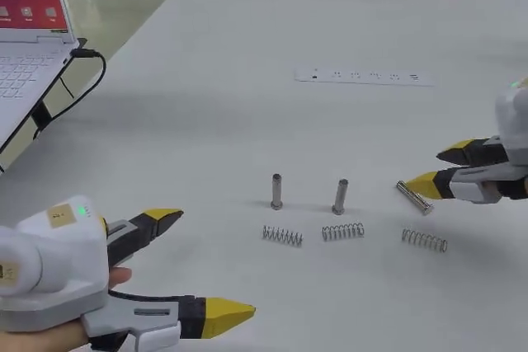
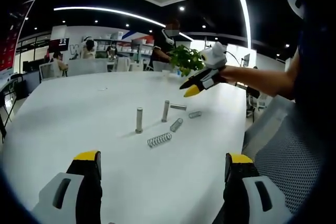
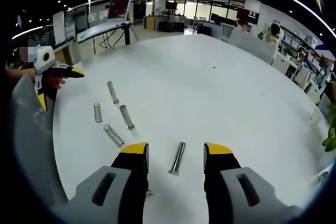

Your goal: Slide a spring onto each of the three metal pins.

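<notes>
We count three smooth cylindrical metal pins on the white desk point(image 1: 247, 121). The left pin point(image 1: 276, 191) and middle pin point(image 1: 340, 196) stand upright, and the lying pin point(image 3: 177, 158) rests flat. Three coiled wire springs lie in a row just before them: left spring point(image 1: 282, 236), middle spring point(image 1: 343, 231) and right spring point(image 1: 424, 241). The right hand-held gripper point(image 1: 425, 171) is spread wide. Its own view shows the lying pin between its yellow tips, seemingly untouched. The left hand-held gripper point(image 1: 213, 263) hangs released, well apart from the springs.

Left hand-held gripper point(image 1: 213, 264) spread wide; right hand-held gripper point(image 1: 426, 171) parted.
</notes>
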The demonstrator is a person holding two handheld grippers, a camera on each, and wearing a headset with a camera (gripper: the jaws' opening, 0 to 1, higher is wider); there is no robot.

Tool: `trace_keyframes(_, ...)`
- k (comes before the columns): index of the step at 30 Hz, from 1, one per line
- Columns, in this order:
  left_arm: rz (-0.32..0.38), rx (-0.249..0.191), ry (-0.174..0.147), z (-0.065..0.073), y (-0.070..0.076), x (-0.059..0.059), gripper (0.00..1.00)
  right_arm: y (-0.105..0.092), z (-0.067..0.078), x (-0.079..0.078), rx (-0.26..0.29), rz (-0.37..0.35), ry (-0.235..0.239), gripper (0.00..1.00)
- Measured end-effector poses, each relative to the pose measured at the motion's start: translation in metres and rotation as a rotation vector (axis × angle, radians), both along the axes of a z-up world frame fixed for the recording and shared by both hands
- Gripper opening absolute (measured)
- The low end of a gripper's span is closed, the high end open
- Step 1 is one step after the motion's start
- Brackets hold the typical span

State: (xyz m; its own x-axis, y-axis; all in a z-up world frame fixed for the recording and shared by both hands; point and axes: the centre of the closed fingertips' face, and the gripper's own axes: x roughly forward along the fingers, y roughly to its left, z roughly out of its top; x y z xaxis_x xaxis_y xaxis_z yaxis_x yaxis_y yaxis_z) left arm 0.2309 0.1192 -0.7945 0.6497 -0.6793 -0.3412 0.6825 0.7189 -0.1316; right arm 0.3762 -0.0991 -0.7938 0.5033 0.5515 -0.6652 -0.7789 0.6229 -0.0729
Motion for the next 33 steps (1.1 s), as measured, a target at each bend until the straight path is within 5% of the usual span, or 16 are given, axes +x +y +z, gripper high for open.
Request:
trace_keyframes(12, -0.002, 0.005, 0.002, -0.001, -0.001, 0.000, 0.95, 0.004, -0.024, 0.012, -0.065, -0.015, 0.070, 0.33)
trace_keyframes(33, 0.001, 0.008, 0.005, -0.002, 0.000, 0.001, 0.95, 0.005, -0.045, 0.021, -0.131, -0.056, 0.155, 0.19)
